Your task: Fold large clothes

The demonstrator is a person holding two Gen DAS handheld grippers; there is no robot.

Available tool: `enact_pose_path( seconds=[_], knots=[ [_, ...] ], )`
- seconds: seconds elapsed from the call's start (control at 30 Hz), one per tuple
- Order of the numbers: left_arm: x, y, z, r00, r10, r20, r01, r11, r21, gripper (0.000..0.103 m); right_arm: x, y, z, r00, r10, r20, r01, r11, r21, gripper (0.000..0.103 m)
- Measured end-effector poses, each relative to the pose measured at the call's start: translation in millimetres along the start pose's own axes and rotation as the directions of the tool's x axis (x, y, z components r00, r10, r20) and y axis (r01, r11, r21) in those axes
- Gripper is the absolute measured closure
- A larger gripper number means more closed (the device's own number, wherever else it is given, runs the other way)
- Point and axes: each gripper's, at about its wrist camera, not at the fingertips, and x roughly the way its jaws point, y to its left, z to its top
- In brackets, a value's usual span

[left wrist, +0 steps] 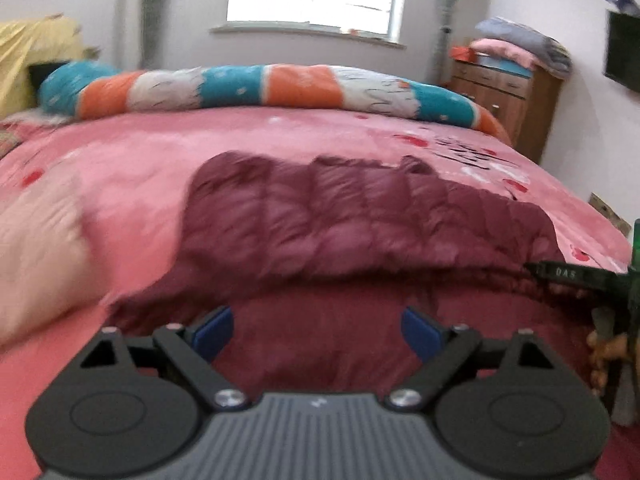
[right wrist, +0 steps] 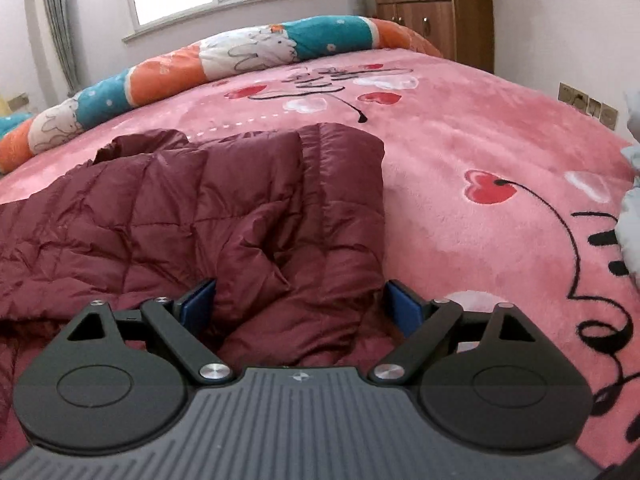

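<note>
On the bed's pink blanket (right wrist: 460, 128) I see the maroon quilted jacket (right wrist: 200, 208) lying half-folded, my left claw (left wrist: 318, 330) spread above it, my right claw (right wrist: 300, 306) spread astride its puffy edge.

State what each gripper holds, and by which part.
Nothing is held. The left gripper and right gripper both stand open over the maroon padded jacket, pads not pressing it.

Bed with pink heart-print blanket (right wrist: 460, 152), maroon quilted jacket (right wrist: 208, 208) spread on it, striped rolled duvet (left wrist: 256, 88) behind
</note>
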Motion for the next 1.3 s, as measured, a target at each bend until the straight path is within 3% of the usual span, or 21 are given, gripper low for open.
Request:
enact_pose_path(
  seconds=[0.2, 0.47, 0.7, 0.93, 1.2, 1.3],
  knots=[
    [-68.5, 33.1, -32.0, 0.998, 0.059, -0.031, -0.060, 0.997, -0.043, 0.012, -64.3, -14.8, 0.3, 0.996, 0.032, 0.082, -0.039, 0.996, 0.081, 0.000],
    [-122.7, 63.7, -57.6, 0.994, 0.095, -0.051, -0.100, 0.990, -0.097, 0.012, -153.3, -26.3, -32.1, 0.998, 0.050, 0.028, -0.053, 0.993, 0.103, 0.000],
    [-145.8, 85.8, -76.6, 0.995, 0.077, -0.055, -0.086, 0.980, -0.181, 0.011, -229.5, -48.6, -68.7, 0.998, 0.046, 0.031, -0.047, 0.997, 0.054, 0.000],
    [-151.8, 100.1, -89.7, 0.996, 0.056, -0.065, -0.070, 0.967, -0.246, 0.011, -282.5, -86.9, -88.6, 0.992, 0.124, 0.037, -0.129, 0.970, 0.208, 0.000],
    [-157.5, 123.3, -105.3, 0.996, 0.059, -0.074, -0.079, 0.951, -0.301, 0.011, -296.3, -100.6, -103.3, 0.988, 0.088, -0.128, -0.055, 0.967, 0.248, 0.000],
    [-157.8, 130.9, -109.9, 0.995, 0.068, -0.078, -0.090, 0.941, -0.327, 0.011, -281.8, -106.7, -107.6, 0.963, 0.140, -0.229, -0.066, 0.950, 0.305, 0.000]
  ],
)
